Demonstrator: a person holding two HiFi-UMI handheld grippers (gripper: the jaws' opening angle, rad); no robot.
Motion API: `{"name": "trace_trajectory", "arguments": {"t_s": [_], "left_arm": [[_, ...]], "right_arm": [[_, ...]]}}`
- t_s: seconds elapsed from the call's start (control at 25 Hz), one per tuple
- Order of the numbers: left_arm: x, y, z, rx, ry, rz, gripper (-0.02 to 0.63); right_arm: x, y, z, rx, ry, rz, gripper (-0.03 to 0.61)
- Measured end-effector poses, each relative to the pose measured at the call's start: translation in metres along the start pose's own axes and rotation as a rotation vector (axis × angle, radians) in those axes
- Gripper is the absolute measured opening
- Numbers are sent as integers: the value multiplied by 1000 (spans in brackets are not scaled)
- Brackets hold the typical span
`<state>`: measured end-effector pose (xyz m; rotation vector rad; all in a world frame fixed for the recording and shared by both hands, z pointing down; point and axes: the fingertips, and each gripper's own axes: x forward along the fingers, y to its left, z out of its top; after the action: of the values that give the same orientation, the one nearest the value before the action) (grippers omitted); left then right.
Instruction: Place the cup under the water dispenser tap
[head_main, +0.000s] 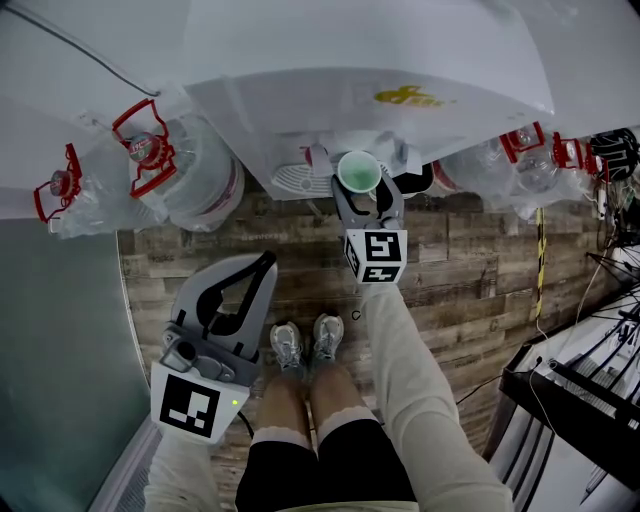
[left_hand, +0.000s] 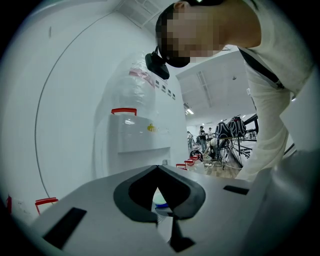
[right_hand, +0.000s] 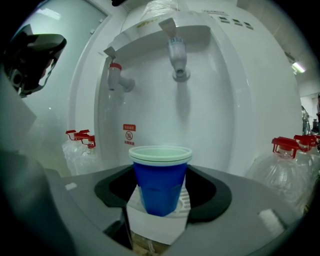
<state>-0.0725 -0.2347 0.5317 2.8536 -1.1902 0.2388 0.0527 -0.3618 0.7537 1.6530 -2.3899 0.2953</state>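
Note:
A blue cup (right_hand: 160, 182) with a pale green inside (head_main: 358, 171) stands upright between the jaws of my right gripper (right_hand: 160, 172), which is shut on it. The cup is over the white drip tray (right_hand: 185, 201), directly below the grey tap (right_hand: 177, 57) of the white water dispenser (head_main: 380, 60). Whether its base rests on the tray I cannot tell. In the head view the right gripper (head_main: 366, 184) reaches up to the dispenser front. My left gripper (head_main: 266, 262) hangs back at the lower left, shut with nothing in it, its tips meeting (left_hand: 158, 167).
A red-handled tap (right_hand: 117, 77) sits left of the grey one. Large water bottles with red caps lie on both sides of the dispenser (head_main: 190, 170) (head_main: 490, 160). The person's shoes (head_main: 305, 345) are on the wood floor. Cables and racks (head_main: 590, 390) crowd the right.

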Motion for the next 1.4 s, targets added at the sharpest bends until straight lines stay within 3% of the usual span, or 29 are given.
{"name": "trace_trajectory", "arguments": {"t_s": [0.2,0.36,0.44,0.8,1.4], "left_arm": [[3,-3,1,-7,-1,8,5],[4,-4,1,-13,1,12,5],[5,-5,0,-12,1,13,5],[6,-4,-1,-16,0,18,5],[8,-3,4,-24,8,24,5]], "right_arm": [[0,3,-18,-19,86,33,309],[-3,3,-22,-3,94,36,328],[-2,2,-21,-18,92,31,295],[16,-5,-18,4,143,10,295],[7,-6,-23,80,186,21,344]]}}
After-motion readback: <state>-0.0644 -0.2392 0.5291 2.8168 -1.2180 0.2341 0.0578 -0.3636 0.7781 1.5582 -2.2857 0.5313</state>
